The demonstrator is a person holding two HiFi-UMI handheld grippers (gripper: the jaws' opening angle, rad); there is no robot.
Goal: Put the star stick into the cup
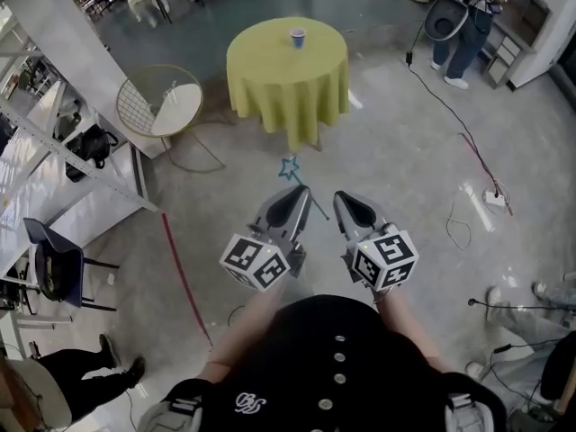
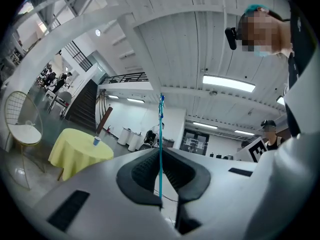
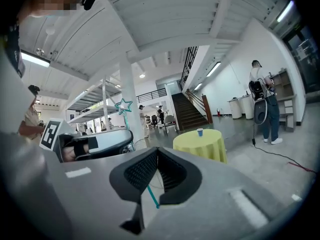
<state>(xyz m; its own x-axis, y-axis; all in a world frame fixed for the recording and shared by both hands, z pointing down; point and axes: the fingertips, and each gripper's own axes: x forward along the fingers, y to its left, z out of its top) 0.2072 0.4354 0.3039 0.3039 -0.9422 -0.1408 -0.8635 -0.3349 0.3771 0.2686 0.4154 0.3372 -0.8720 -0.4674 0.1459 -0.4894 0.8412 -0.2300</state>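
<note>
A thin teal star stick, its star pointing away from me, is pinched in my left gripper, which is shut on the shaft. In the left gripper view the stick rises straight up out of the closed jaws. My right gripper is beside it, shut and holding nothing. The stick's lower end shows just under the right gripper's jaws, and the star stands over the left gripper. The small blue cup stands on a round yellow-green table some way ahead across the floor.
A wire chair with a white seat stands left of the table. Metal shelving and a dark blue chair line the left side. Cables trail over the floor at right. A person with a backpack stands far right.
</note>
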